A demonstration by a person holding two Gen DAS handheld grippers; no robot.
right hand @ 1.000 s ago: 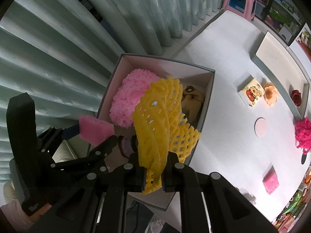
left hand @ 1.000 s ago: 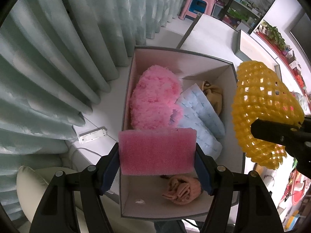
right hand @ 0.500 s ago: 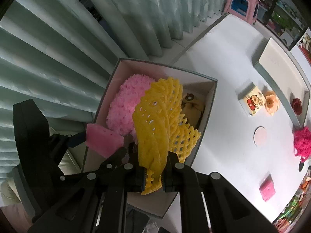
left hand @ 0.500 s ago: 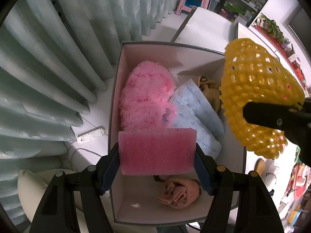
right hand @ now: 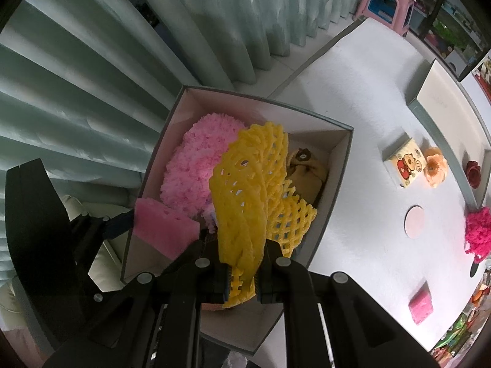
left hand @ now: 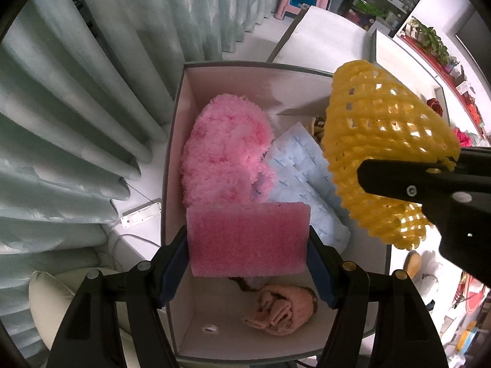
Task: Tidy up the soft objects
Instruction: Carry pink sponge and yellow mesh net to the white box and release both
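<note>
My left gripper [left hand: 248,256] is shut on a pink foam sponge [left hand: 248,239], held above the near half of an open grey box [left hand: 178,116]. A yellow foam net [right hand: 245,202] is pinched in my shut right gripper [right hand: 242,279], hanging over the box's right side; the same yellow net [left hand: 383,153] shows in the left wrist view. Inside the box lie a fluffy pink cloth [left hand: 224,153], a pale blue padded sheet [left hand: 303,178], a tan plush toy [right hand: 307,168] and a rolled peach cloth [left hand: 282,309].
Pleated curtains [right hand: 122,46] hang just left of the box. On the white table [right hand: 353,107] to the right lie a small printed card box [right hand: 405,165], an orange flower [right hand: 434,167], a pink disc [right hand: 415,221], a magenta yarn ball [right hand: 477,230], another pink sponge [right hand: 422,308] and a long tray [right hand: 442,98].
Both grippers have drifted slightly over the box, so more of its inside shows in each view. Their grips on the sponge and the net are unchanged.
</note>
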